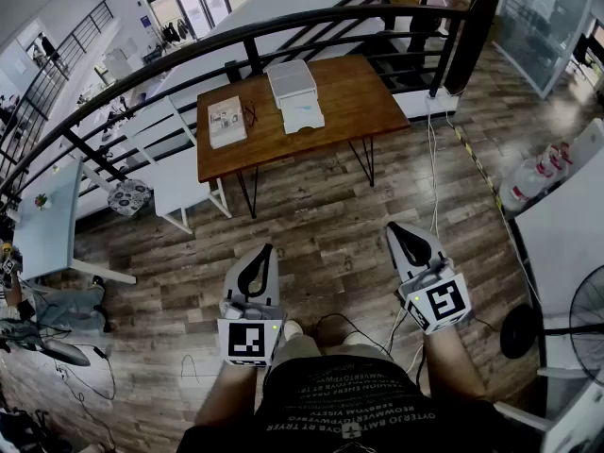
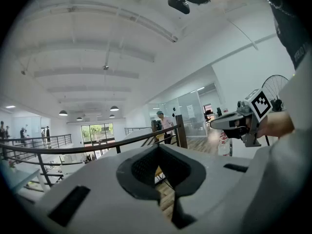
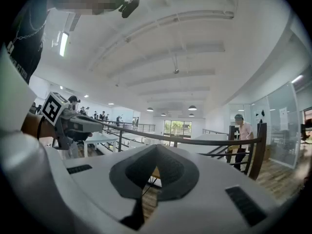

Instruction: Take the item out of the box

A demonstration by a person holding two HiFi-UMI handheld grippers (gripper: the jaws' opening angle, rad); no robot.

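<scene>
Two grippers: I am holding the left white two-jaw gripper (image 1: 265,257) and the right white two-jaw gripper (image 1: 397,234) level in front of me, side by side and apart from each other.
Left jaws: they are meeting at the tips, with nothing between them.
Right jaws: they are pressing together too, gripping nothing.
Surface: the brown wooden table with thin black legs (image 1: 354,97) is standing on the wood-plank floor (image 1: 321,215), well ahead of both grippers.
Box: the white rectangular box (image 1: 292,80) is sitting on the far middle of that tabletop, closed from this angle, so its contents are not showing.
Beside it: a pale printed booklet (image 1: 226,121) is lying flat toward the table's left end.
Far edge: the black curved metal railing (image 1: 236,34) is sweeping behind the table, close to its back side.
Left flank: a white chair (image 1: 179,182) is standing just beside the table's left corner.
Right flank: a round black wire fan (image 1: 587,319) is standing near my right arm.
Open room: bare planks are lying between my grippers and the table's near edge.
</scene>
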